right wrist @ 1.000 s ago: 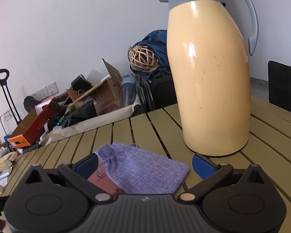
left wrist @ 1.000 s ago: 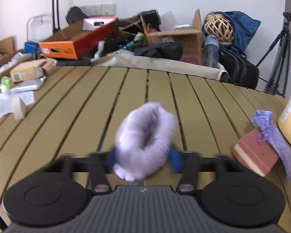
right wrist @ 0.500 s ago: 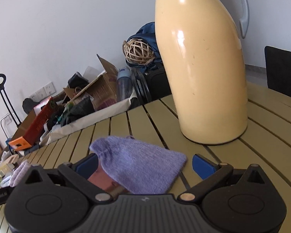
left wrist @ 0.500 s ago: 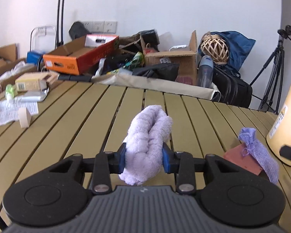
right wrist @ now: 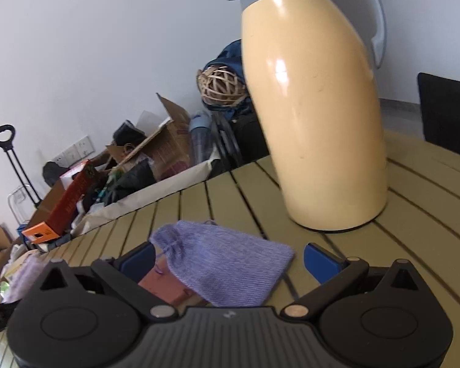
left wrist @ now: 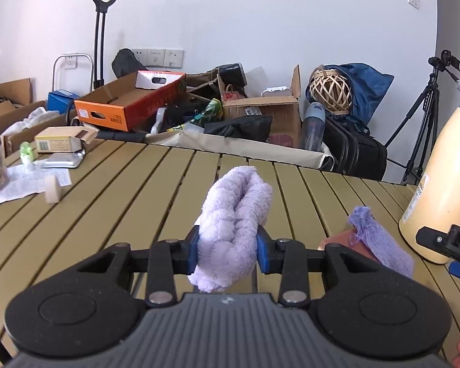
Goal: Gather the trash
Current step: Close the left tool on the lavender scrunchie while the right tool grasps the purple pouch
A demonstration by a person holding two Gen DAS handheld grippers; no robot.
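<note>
left gripper point(left wrist: 227, 250) fingers clenched on fluffy lilac cloth point(left wrist: 233, 230), lifted off worktop point(left wrist: 122, 190), w/ no bin in view. right gripper point(right wrist: 228, 260) fingers spread wide, straddling purple pouch point(right wrist: 227, 270) on red box point(right wrist: 165, 288) nr thermos point(right wrist: 316, 116), not yet gripped. wrappers point(left wrist: 61, 161) at worktop's left edge left to collect.

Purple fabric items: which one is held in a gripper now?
The fluffy lilac towel, pinched in the left gripper. The woven purple pouch lies on the table, ungripped.

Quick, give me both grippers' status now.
Left gripper: shut on the fluffy lilac cloth.
Right gripper: open, jaws wide on either side of the purple pouch, not pressing it.
</note>
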